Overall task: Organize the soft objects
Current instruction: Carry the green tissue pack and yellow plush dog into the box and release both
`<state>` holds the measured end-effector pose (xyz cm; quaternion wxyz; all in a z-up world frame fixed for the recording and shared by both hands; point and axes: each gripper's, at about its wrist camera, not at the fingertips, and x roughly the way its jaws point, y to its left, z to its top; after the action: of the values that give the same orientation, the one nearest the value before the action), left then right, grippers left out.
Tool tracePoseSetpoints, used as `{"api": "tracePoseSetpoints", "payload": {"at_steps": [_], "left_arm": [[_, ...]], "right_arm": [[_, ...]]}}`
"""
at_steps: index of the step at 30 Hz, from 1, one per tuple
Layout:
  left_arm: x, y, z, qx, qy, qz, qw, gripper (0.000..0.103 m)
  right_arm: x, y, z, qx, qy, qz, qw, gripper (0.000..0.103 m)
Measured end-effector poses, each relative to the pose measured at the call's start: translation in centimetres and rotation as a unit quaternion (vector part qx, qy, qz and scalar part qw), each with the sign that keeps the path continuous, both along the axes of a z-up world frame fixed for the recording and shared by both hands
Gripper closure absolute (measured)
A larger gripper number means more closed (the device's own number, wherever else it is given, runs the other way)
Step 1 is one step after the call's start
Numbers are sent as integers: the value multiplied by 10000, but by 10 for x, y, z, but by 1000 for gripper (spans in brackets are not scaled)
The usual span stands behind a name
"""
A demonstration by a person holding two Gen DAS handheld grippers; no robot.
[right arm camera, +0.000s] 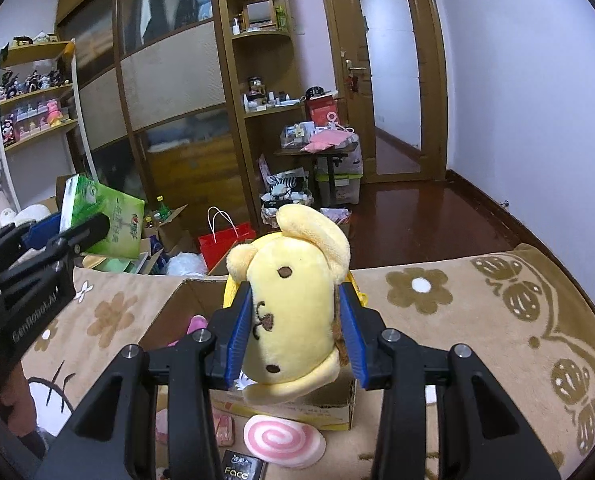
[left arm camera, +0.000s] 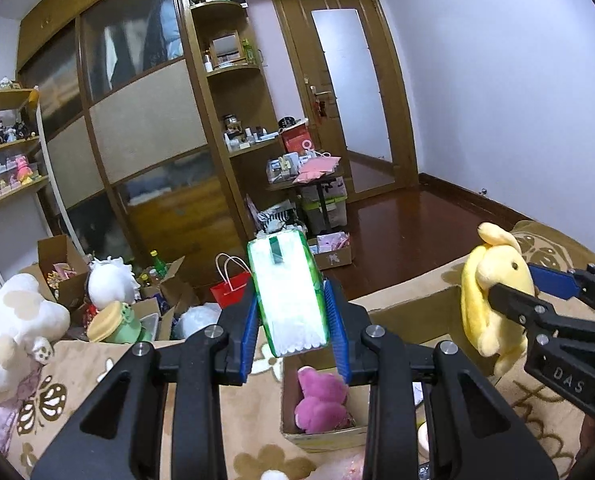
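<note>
My left gripper (left arm camera: pixel 293 320) is shut on a green tissue pack (left arm camera: pixel 287 292), held up above the bed; the same tissue pack (right arm camera: pixel 101 216) shows at the left of the right wrist view. My right gripper (right arm camera: pixel 295 332) is shut on a yellow dog plush (right arm camera: pixel 293 312), pads pressing its head from both sides. That yellow plush (left arm camera: pixel 493 296) hangs at the right of the left wrist view. Below both sits an open cardboard box (left arm camera: pixel 293 436) with a pink plush (left arm camera: pixel 321 400) inside; the box (right arm camera: pixel 185 304) lies just under the yellow plush.
A beige flowered blanket (right arm camera: pixel 457 320) covers the bed. A pink swirl cushion (right arm camera: pixel 283 440) and a black "Face" packet (right arm camera: pixel 241 470) lie near me. White plush toys (left arm camera: pixel 13 328) sit left. Cartons, a red bag (left arm camera: pixel 233 288) and a cluttered table (left arm camera: pixel 305 184) crowd the floor.
</note>
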<state>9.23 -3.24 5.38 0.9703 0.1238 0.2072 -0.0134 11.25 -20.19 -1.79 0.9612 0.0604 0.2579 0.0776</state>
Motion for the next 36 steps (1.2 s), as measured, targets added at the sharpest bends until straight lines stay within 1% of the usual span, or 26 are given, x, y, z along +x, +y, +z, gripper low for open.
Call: {"api": "tracePoseSetpoints", "payload": {"at_steps": [11, 15, 20, 24, 25, 27, 28, 30, 36], "left_arm": [[25, 5, -46, -295, 653, -178, 9973, 72], [35, 5, -60, -449, 995, -282, 9936, 72], [47, 4, -79, -594, 1473, -372, 9866, 70], [52, 4, -89, -626, 1700, -389, 9827, 70], [52, 4, -89, -605, 1701, -381, 9828, 70], [53, 4, -90, -517, 1692, -296, 9838, 59], [53, 4, -91, -501, 1680, -271, 9841, 49], [52, 5, -91, -490, 1661, -235, 9846, 48], [58, 13, -92, -498, 1822, -98, 9819, 46]], "right_arm": [[23, 0, -29, 100, 316, 111, 9994, 57], [28, 4, -37, 54, 407, 182, 9990, 56], [32, 8, -48, 23, 540, 230, 9983, 55], [32, 6, -52, 69, 595, 233, 9979, 52], [32, 6, -52, 70, 600, 247, 9979, 51], [32, 6, -52, 81, 609, 259, 9978, 49], [32, 7, -53, 65, 617, 249, 9978, 49], [32, 7, -54, 61, 629, 240, 9977, 48], [31, 7, -55, 70, 626, 223, 9978, 47]]}}
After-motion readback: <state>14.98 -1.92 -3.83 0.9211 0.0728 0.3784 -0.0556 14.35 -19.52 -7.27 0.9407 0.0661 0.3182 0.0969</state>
